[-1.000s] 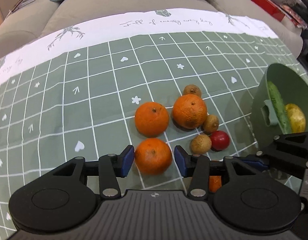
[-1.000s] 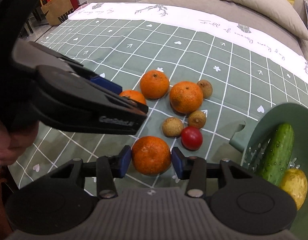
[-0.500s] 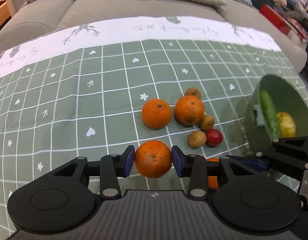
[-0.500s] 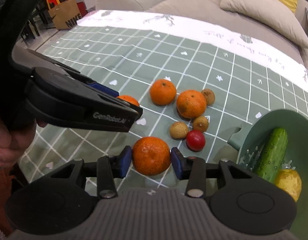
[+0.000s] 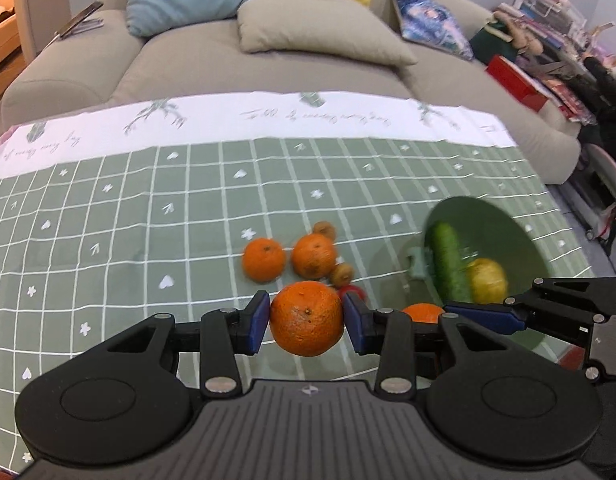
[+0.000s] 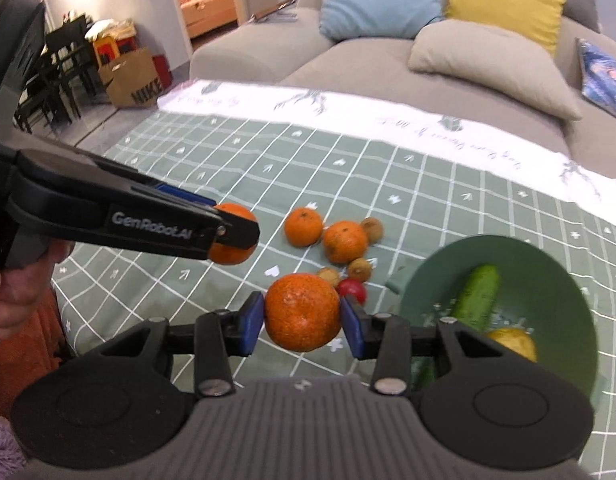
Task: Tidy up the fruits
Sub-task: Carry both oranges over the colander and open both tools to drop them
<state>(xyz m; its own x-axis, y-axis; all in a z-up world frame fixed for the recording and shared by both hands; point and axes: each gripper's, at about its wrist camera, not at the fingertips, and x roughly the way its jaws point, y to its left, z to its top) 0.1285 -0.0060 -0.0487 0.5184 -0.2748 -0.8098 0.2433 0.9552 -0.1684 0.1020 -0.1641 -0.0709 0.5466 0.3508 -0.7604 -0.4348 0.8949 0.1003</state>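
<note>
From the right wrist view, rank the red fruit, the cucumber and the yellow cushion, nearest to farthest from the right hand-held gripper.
1. Red fruit: on the cloth just beyond the right hand-held gripper, slightly right.
2. Cucumber: in the green bowl, off right.
3. Yellow cushion: on the sofa, far back.

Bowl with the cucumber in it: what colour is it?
The bowl is plain sage green, seen best in the right wrist view.

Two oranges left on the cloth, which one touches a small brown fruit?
The orange nearer the green bowl: that orange has a brown fruit against its far side. The other orange sits clear of them.
</note>
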